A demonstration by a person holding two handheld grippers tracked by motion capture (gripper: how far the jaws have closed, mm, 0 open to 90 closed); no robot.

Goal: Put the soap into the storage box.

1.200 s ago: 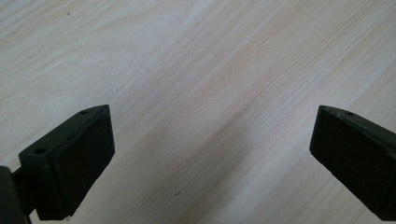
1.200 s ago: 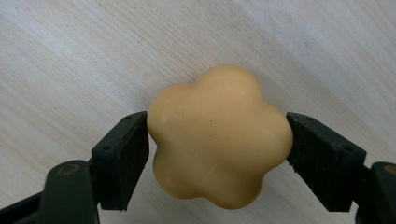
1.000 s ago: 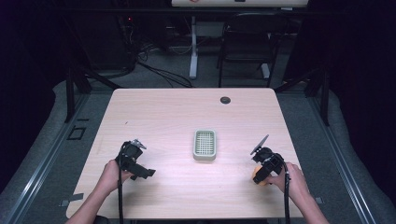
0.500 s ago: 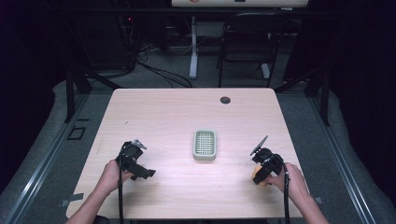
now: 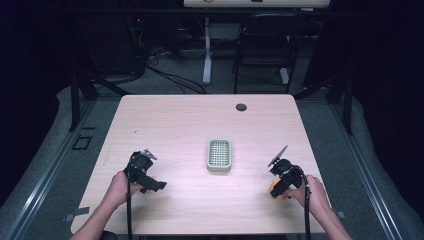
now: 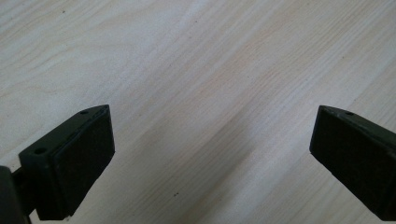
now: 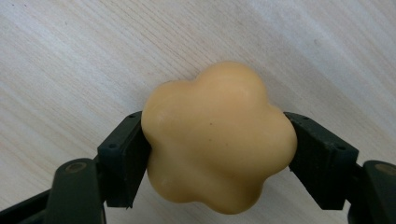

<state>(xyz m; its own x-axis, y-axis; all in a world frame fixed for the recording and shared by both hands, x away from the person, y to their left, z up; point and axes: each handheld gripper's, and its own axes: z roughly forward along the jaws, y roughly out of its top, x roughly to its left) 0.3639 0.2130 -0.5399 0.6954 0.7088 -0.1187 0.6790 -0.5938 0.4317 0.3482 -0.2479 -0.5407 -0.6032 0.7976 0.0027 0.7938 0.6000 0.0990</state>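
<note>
A yellow-orange, flower-shaped soap (image 7: 217,137) is clamped between the two black pads of my right gripper (image 7: 217,145), just above the wooden table. The jaws have just been closing on it. In the high view this right gripper (image 5: 278,189) sits near the table's front right corner, and the soap (image 5: 274,192) shows as an orange lump at its tip. My left gripper (image 5: 153,183) rests at the front left of the table. In its own view the left gripper (image 6: 210,149) stands wide open over bare wood, nothing between the pads.
A small pale rectangular soap dish (image 5: 219,155) with a gridded inner tray sits at the table's middle, between the two grippers. A black round grommet (image 5: 241,107) lies near the far edge. A chair (image 5: 265,40) and cables stand beyond the table.
</note>
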